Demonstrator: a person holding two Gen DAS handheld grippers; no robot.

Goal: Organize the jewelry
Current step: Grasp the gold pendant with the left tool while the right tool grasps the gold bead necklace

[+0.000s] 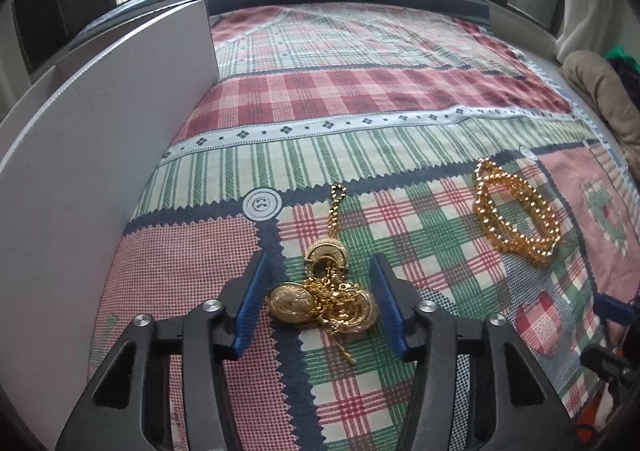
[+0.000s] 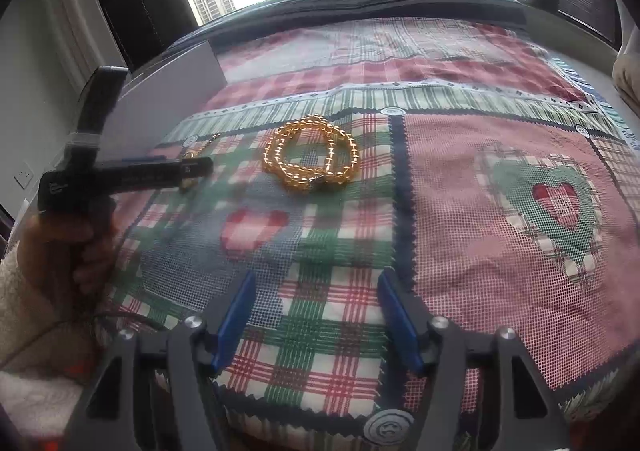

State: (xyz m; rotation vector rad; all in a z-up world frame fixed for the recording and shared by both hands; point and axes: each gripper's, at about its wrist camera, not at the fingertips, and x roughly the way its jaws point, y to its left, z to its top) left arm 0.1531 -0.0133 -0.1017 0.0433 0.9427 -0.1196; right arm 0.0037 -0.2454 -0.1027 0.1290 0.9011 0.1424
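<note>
- A gold chain necklace with round coin-like pendants lies heaped on the patchwork bedspread, between the left gripper's parted blue pads, untouched.
- A gold bead bracelet lies coiled to its right.
- The right gripper hovers spread, empty.
- The white box is cut off at the left.

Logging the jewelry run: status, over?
Left tongs open around tangled gold coin chain. Right tongs open, empty. Gold bead bracelet untouched.
</note>
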